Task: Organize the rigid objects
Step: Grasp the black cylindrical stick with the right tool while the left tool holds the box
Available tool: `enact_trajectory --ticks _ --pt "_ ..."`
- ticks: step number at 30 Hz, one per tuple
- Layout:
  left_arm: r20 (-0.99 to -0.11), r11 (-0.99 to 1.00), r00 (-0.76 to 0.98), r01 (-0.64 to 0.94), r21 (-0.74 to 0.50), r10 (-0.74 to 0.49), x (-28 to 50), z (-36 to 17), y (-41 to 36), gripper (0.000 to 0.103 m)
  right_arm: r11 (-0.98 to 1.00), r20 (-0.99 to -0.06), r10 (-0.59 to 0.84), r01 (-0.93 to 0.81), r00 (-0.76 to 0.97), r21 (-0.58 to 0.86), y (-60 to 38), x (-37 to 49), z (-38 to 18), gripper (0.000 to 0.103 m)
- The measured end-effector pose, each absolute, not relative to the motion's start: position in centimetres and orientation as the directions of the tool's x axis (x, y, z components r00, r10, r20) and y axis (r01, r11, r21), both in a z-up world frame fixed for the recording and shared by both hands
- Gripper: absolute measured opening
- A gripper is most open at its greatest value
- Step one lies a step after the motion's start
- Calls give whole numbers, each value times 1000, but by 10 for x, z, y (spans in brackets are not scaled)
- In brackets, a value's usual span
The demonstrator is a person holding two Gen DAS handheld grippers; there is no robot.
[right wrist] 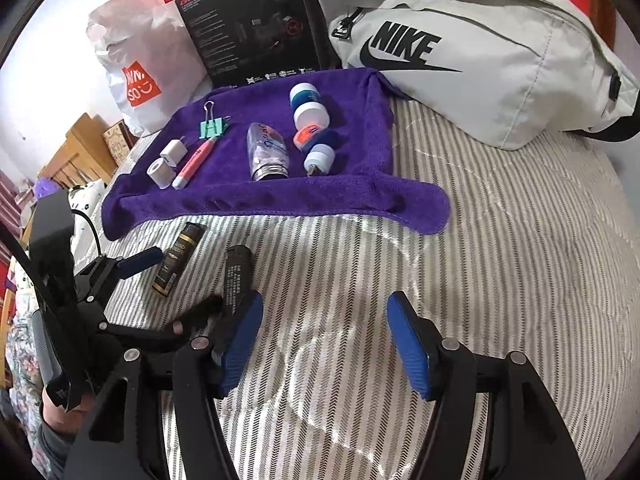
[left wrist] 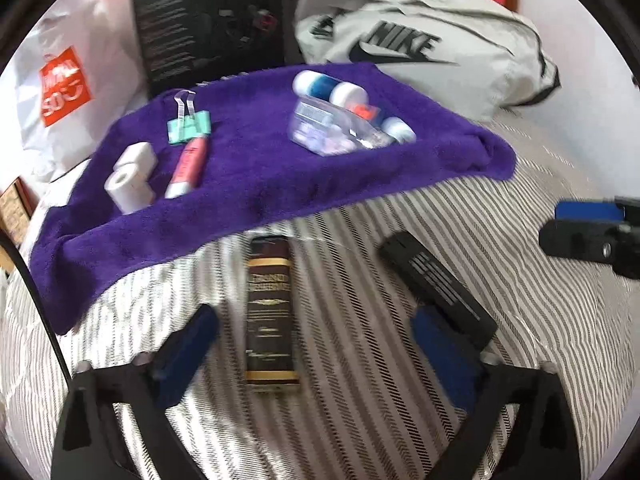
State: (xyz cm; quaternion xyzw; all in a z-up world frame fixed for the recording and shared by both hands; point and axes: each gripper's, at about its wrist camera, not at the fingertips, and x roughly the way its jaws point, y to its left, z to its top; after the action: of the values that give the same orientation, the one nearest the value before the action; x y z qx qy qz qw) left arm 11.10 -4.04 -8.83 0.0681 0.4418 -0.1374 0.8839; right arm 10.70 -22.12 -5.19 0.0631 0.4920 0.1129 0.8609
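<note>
Nearest to us in the left wrist view, our left gripper (left wrist: pixel 316 344) has its two blue pads spread wide apart, with a dark brown box (left wrist: pixel 272 316) with gold lettering lying flat on the striped bedsheet (left wrist: pixel 520 320) between them, touching neither pad. Just to the right of it lies a black rectangular box (left wrist: pixel 436 284), angled, also on the sheet.

Beyond these two boxes we see a purple towel (left wrist: pixel 260 184) spread on the bed. On its left part sit two white plug adapters (left wrist: pixel 132 176), a pink pen (left wrist: pixel 188 168) beside them, and a mint green binder clip (left wrist: pixel 188 124) just past the pen. On its right part lie a clear plastic bottle (left wrist: pixel 328 128) on its side and, near it, several small blue and white jars (left wrist: pixel 328 88) in a row.

In the right wrist view, our right gripper (right wrist: pixel 324 348) also has its blue pads wide apart, over bare sheet and holding nothing. To its left we see the left gripper from the side, beside the brown box.

Behind the towel stand a white shopping bag (right wrist: pixel 132 60) with an orange logo, a black carton (right wrist: pixel 248 24), and a pale grey Nike bag (right wrist: pixel 472 56) resting on the bed.
</note>
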Motion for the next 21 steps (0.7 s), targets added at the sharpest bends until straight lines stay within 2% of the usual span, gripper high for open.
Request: enact_trajectory --ticks 1,3,5,8,13,21 --pt "-793 959 582 283 -10 -180 110 -86 -35 77 965 -834 261 -138 486 222 -220 107 -53 64" --pt "-784 968 596 250 -26 -175 108 -83 -23 50 965 -837 261 -153 481 213 -216 106 -55 64" --pt "-780 973 603 230 -34 -170 108 -82 -12 35 961 -835 273 -175 478 214 -212 106 -57 64" --pt "-786 972 594 230 -40 -173 109 -81 -6 26 958 -838 283 -188 466 219 -206 108 -61 64" --pt "-788 978 599 208 -19 -143 110 -81 -9 26 952 -844 295 -208 448 223 -195 110 -67 64" --pt "-777 965 601 259 -35 -190 111 -80 -7 23 927 -829 357 -272 431 258 -179 110 -74 64"
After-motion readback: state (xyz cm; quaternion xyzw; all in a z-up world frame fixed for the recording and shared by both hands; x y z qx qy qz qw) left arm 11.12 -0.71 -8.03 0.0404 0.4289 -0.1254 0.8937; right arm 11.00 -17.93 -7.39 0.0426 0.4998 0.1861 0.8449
